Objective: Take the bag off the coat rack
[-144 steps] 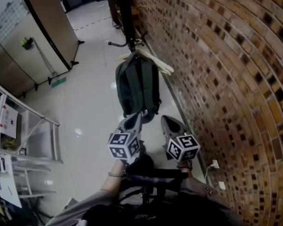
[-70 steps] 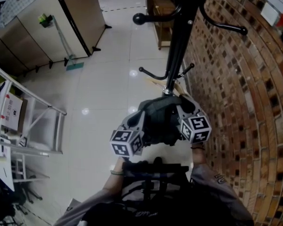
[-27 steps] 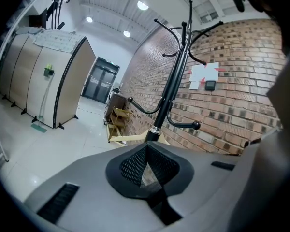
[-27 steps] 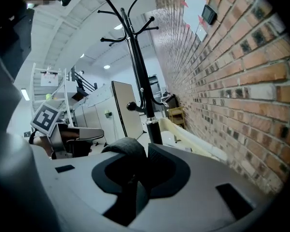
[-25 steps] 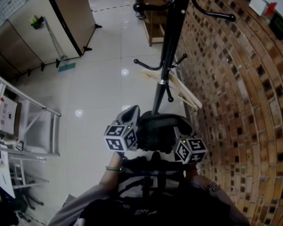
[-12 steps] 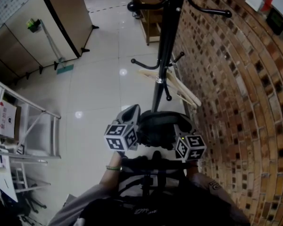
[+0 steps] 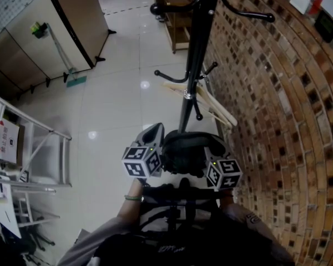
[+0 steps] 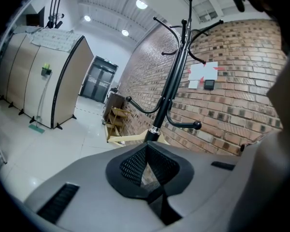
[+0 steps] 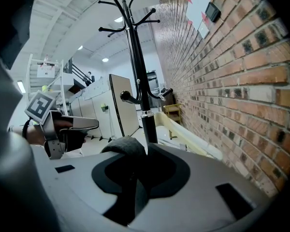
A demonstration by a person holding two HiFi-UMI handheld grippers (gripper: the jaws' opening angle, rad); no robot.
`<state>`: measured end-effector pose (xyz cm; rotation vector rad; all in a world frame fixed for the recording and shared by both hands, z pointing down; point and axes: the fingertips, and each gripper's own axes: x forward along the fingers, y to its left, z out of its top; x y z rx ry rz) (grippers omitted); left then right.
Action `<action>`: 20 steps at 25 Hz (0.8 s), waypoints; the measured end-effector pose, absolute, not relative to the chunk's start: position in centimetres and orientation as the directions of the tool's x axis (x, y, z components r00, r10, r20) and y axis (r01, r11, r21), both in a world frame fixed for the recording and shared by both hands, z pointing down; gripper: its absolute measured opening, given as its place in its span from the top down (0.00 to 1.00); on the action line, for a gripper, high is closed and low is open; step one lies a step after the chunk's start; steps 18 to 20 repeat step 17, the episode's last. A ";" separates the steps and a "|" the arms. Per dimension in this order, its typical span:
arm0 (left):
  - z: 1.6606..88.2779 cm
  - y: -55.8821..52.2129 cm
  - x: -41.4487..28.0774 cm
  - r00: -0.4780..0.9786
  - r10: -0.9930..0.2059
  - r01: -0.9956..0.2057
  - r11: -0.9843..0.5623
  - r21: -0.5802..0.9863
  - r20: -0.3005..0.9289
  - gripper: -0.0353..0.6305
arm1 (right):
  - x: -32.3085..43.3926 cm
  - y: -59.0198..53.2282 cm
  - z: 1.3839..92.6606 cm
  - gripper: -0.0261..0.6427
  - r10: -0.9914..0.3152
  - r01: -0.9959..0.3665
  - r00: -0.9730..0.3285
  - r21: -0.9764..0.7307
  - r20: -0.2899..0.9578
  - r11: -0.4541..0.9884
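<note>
Here the right gripper [image 9: 146, 153] has its jaws partly closed on a rolled grey strap [image 9: 124, 148] of the bag [image 7: 187, 151]. The strap bulges up over the left side of the jaw opening and runs down through the narrow gap between the pads. The rest of the bag is a dark, rounded bulk that lies just to the left of this gripper and a little below its tip. It fills the space between the two grippers and touches both. The left gripper [image 8: 146, 151] stands just beside the bag, on the bag's left. Its meshed pads meet in a line at the far tip with no cloth between them, so it holds nothing. Straight ahead of both pairs of jaws, just past the bag's top edge, rises the black pole of the coat rack [image 7: 192, 82]. Its curved hooks branch out higher up and well above the grippers. Beyond the right gripper and slightly to its right, pale wooden hangers [image 7: 212, 105] lean near the foot of the pole. The brick wall [image 7: 277, 110] runs close along that gripper's right side. To the left of the left gripper the glossy tiled floor [image 7: 114, 110] stretches away toward a tall beige cabinet [image 7: 22, 54].
</note>
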<state>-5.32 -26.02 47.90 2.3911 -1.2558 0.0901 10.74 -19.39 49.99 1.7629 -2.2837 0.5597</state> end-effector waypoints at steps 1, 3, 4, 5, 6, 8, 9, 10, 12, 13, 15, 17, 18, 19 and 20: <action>47.9 -26.0 -5.3 0.586 -0.769 -0.798 -0.493 0.348 0.254 0.94 | 10.8 -19.4 50.0 0.85 -0.883 -0.962 -0.264 -0.169 0.389 0.213; 48.0 -26.0 -5.3 0.586 -0.769 -0.798 -0.492 0.349 0.255 0.94 | 10.9 -19.3 50.2 0.85 -0.881 -0.963 -0.261 -0.167 0.395 0.211; 48.0 -26.0 -5.3 0.586 -0.769 -0.797 -0.492 0.349 0.255 0.94 | 10.9 -19.3 50.2 0.85 -0.880 -0.963 -0.261 -0.167 0.398 0.210; 48.0 -26.0 -5.3 0.586 -0.769 -0.797 -0.492 0.349 0.255 0.94 | 10.9 -19.3 50.2 0.85 -0.878 -0.964 -0.261 -0.165 0.401 0.210; 48.0 -26.0 -5.3 0.586 -0.769 -0.798 -0.492 0.348 0.256 0.94 | 10.9 -19.2 50.2 0.85 -0.877 -0.964 -0.260 -0.163 0.404 0.211; 48.1 -26.0 -5.3 0.585 -0.769 -0.799 -0.491 0.347 0.257 0.94 | 10.8 -19.2 50.2 0.85 -0.878 -0.965 -0.259 -0.156 0.402 0.213; 48.1 -26.0 -5.3 0.584 -0.770 -0.799 -0.491 0.347 0.257 0.94 | 10.8 -19.2 50.3 0.85 -0.879 -0.965 -0.259 -0.155 0.400 0.213; 48.1 -26.0 -5.3 0.584 -0.770 -0.799 -0.490 0.347 0.257 0.94 | 10.9 -19.2 50.4 0.85 -0.879 -0.965 -0.258 -0.157 0.400 0.212; 48.1 -25.9 -5.3 0.583 -0.771 -0.800 -0.489 0.348 0.258 0.94 | 10.9 -19.2 50.6 0.85 -0.877 -0.965 -0.256 -0.161 0.406 0.207; 48.1 -25.9 -5.3 0.583 -0.771 -0.800 -0.488 0.348 0.258 0.94 | 11.0 -19.2 50.7 0.85 -0.876 -0.965 -0.256 -0.163 0.408 0.205; 48.1 -25.9 -5.4 0.583 -0.770 -0.800 -0.488 0.348 0.259 0.94 | 11.0 -19.2 50.8 0.85 -0.877 -0.965 -0.255 -0.167 0.407 0.203; 48.2 -25.8 -5.5 0.583 -0.770 -0.800 -0.488 0.348 0.260 0.94 | 11.0 -19.2 50.8 0.85 -0.879 -0.964 -0.255 -0.171 0.402 0.202; 48.2 -25.8 -5.5 0.583 -0.770 -0.800 -0.488 0.348 0.260 0.94 | 11.0 -19.2 50.8 0.85 -0.879 -0.964 -0.255 -0.171 0.402 0.202; 48.2 -25.8 -5.5 0.583 -0.770 -0.800 -0.488 0.348 0.260 0.94 | 11.0 -19.2 50.8 0.85 -0.879 -0.964 -0.255 -0.171 0.402 0.202; 48.2 -25.8 -5.5 0.583 -0.770 -0.800 -0.488 0.348 0.260 0.94 | 11.0 -19.2 50.8 0.85 -0.879 -0.964 -0.255 -0.171 0.402 0.202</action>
